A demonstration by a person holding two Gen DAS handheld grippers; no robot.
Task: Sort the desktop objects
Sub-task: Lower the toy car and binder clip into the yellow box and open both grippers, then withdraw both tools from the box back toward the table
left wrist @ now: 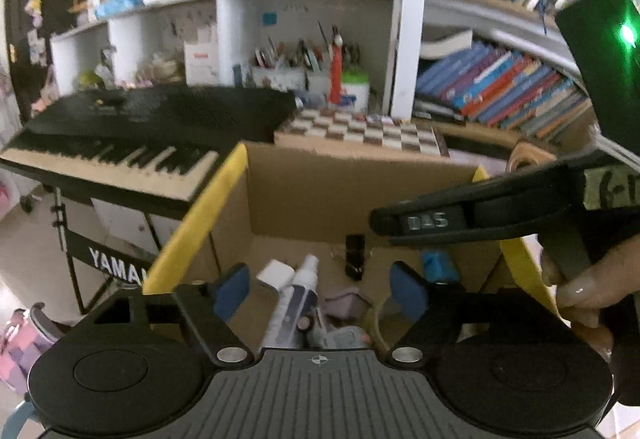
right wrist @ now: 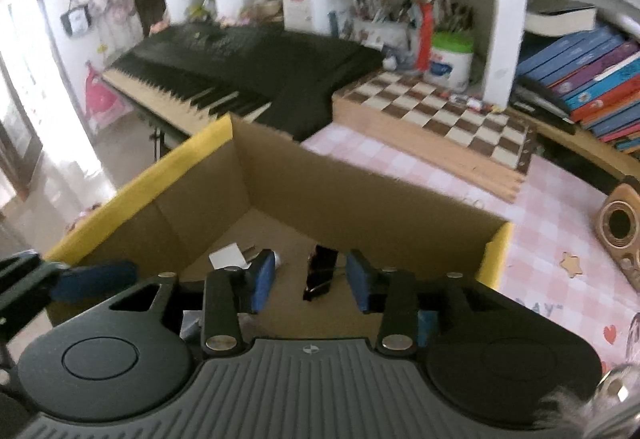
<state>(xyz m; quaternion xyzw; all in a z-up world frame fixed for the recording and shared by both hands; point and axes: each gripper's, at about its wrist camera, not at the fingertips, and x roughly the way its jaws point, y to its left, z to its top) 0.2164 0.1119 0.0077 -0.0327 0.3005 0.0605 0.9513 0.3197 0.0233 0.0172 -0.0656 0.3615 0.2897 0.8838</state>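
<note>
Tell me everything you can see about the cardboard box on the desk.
The cardboard box is an open-topped brown carton, plain corrugated board with yellow tape along two opposite rims. It sits upright on the pink checked tablecloth, in front of the chessboard and beside the keyboard. Inside lie a spray bottle, a white plug-like block, a small black item and other bits. Both grippers hover over its opening, not touching it.

Cardboard box is showing plain brown walls with yellow tape edging. Gripper pads are showing blue on black arms. Tablecloth is showing pink-and-white check. Chessboard is showing brown-and-cream squares. Keyboard is showing a black body with black and cream keys.
</note>
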